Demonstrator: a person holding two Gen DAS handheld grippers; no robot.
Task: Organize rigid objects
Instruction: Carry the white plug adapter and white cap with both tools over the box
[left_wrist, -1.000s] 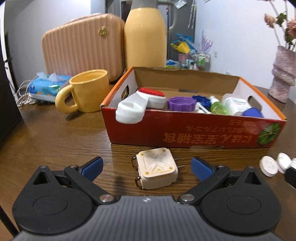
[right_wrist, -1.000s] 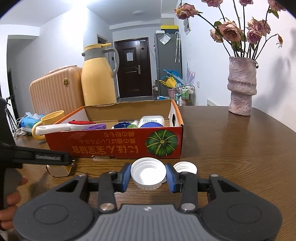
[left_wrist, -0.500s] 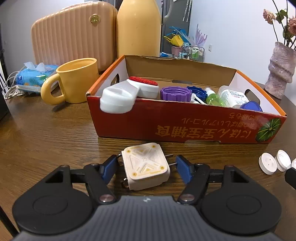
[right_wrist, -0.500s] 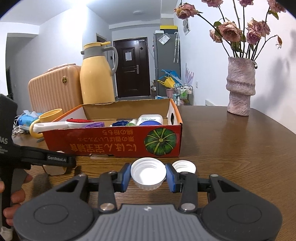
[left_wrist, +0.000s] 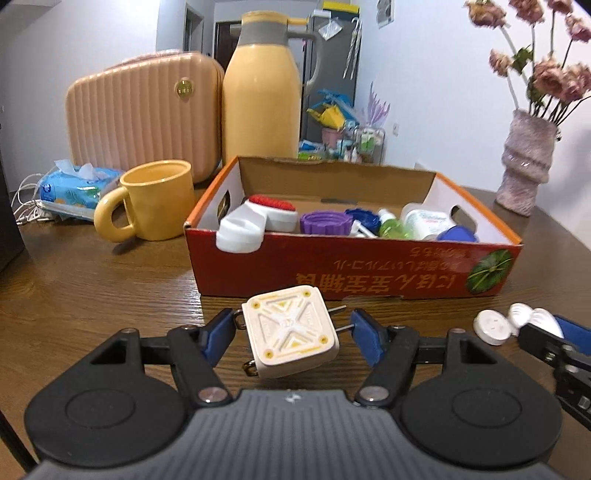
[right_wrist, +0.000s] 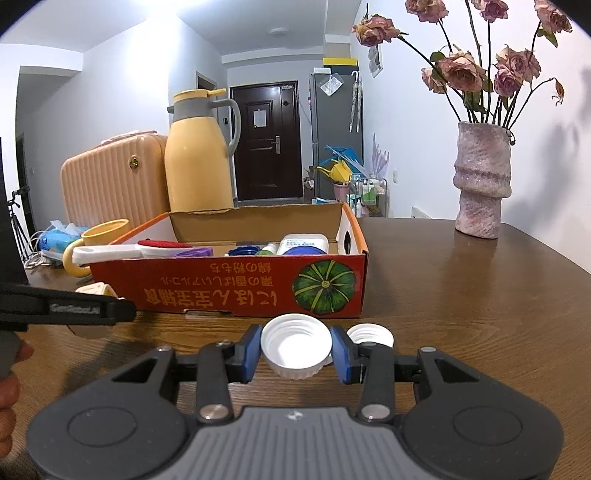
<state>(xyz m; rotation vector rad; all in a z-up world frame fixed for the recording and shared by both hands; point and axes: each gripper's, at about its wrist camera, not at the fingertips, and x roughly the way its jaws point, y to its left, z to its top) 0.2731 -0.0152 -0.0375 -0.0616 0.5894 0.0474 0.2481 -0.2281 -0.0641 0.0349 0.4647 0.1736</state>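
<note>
My left gripper (left_wrist: 291, 334) is shut on a cream square plug adapter (left_wrist: 290, 330), its blue pads pressing the metal rings on one side and the prongs on the other. The adapter hangs tilted just above the table, in front of the red cardboard box (left_wrist: 351, 266). The right wrist view shows the left gripper's finger (right_wrist: 74, 308) as a black bar at the left edge. My right gripper (right_wrist: 295, 349) is shut on an upturned white bottle cap (right_wrist: 295, 345) low over the table, close to the box (right_wrist: 221, 291) front. A second white cap (right_wrist: 371, 334) lies just behind its right finger.
The box holds a white brush with red bristles (left_wrist: 258, 221), a purple lid (left_wrist: 325, 223), a blue lid and small bottles. A yellow mug (left_wrist: 155, 201), tissue pack, peach case and yellow jug (left_wrist: 260, 92) stand behind left. A pink vase (right_wrist: 482, 181) stands at right. A loose white cap (left_wrist: 491, 326) lies by the right gripper.
The left gripper's jaws closed from wide open onto the plug adapter, then raised it off the table, tilted. The right gripper kept still with its cap.
</note>
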